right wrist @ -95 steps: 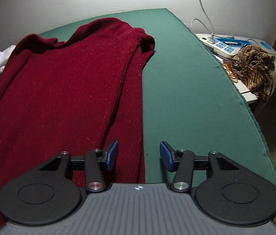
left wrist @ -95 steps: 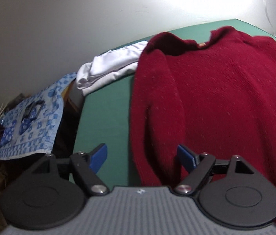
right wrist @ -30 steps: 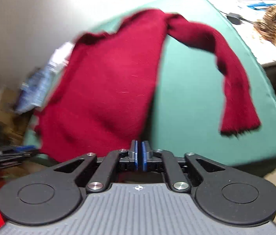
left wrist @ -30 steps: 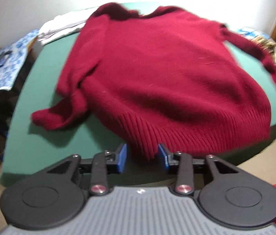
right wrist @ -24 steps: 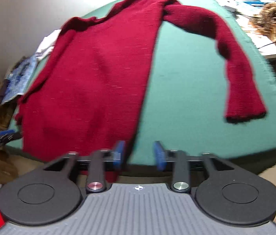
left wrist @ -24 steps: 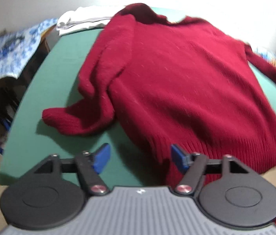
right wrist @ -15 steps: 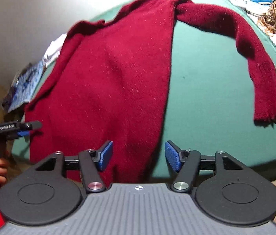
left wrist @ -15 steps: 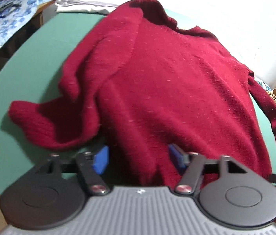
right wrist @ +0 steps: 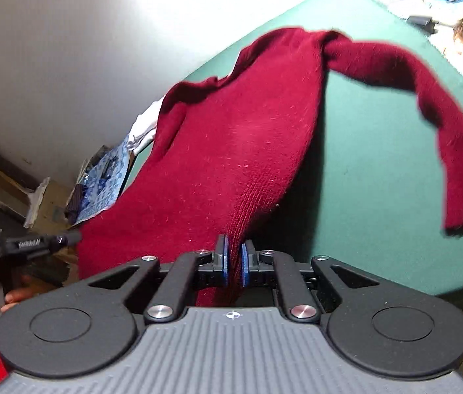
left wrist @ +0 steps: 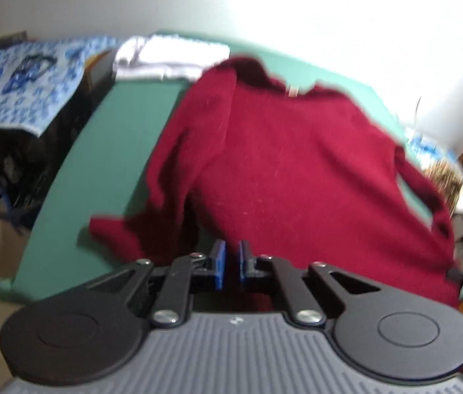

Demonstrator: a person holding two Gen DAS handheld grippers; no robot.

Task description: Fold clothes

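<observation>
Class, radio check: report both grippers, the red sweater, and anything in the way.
Left gripper shut on sweater hem. Right gripper closing on the hem's other corner. Red sweater lifted off the green table, one sleeve dangling. White folded clothes at far edge, apart.

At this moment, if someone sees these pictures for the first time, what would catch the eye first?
The dark red sweater dominates, spread over the green table, its hem pinched by the right gripper and the left gripper. One sleeve trails across the table at the right. Behind its collar lies folded white cloth.
</observation>
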